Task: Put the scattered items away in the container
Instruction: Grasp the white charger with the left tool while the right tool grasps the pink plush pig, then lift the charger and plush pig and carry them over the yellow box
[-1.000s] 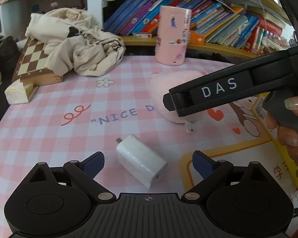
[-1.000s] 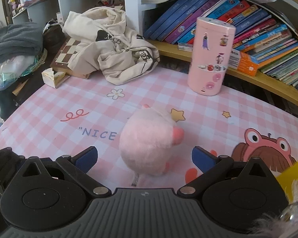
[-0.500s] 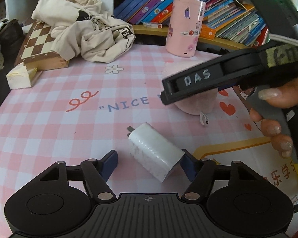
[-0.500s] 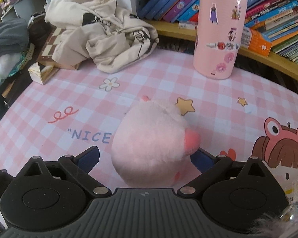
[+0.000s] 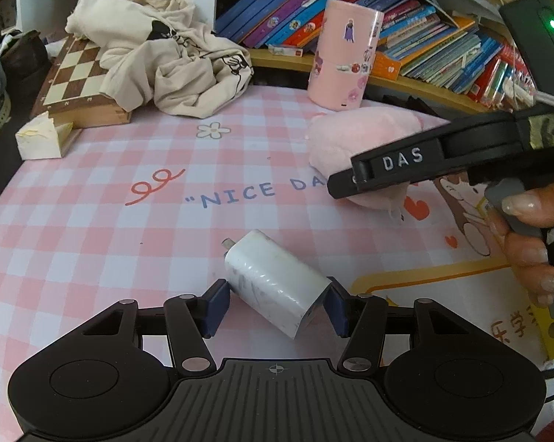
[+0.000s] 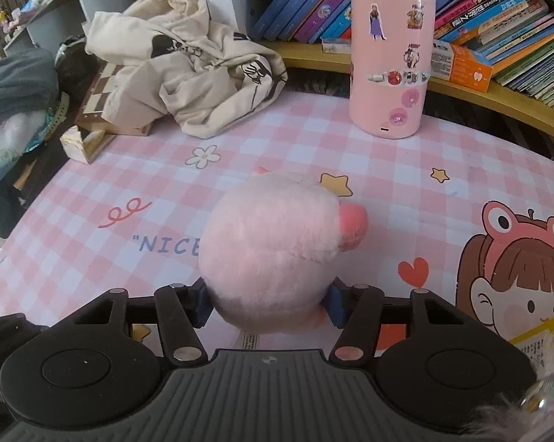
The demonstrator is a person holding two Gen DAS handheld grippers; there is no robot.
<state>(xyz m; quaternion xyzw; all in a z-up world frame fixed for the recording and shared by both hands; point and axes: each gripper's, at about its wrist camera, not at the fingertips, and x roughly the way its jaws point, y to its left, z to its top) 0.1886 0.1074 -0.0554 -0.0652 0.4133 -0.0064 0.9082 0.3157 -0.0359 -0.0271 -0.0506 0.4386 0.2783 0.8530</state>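
1. Left tongs (image 5: 275, 307) low over the pink checked desk (image 5: 92, 243), jaws closing, with the white charger (image 5: 277, 283) between them; both blue pads touching its sides, so clenched on it.
2. White charger lying askew on the desk, prongs pointing away from the camera, near the "NICE DA" lettering.
3. Right tongs (image 6: 269, 304) closing on the pink plush toy (image 6: 273, 250); blue pads sunk into the fur on either side, toy gripped.
4. Pink plush toy resting on the desk, its darker pink snout turned right, beside a yellow star print.
5. In the left wrist view, the right tongs' black body marked "DAS" crossing in front of the plush, a hand (image 5: 527, 235) on its grey trigger.
6. Behind: pink stickered cylinder (image 6: 391, 59) upright at the desk's far edge, beige garment (image 5: 159, 62) heaped over a chessboard (image 5: 74, 73), books (image 5: 424, 33) leaning on the shelf.
7. Container itself not identifiable with certainty.
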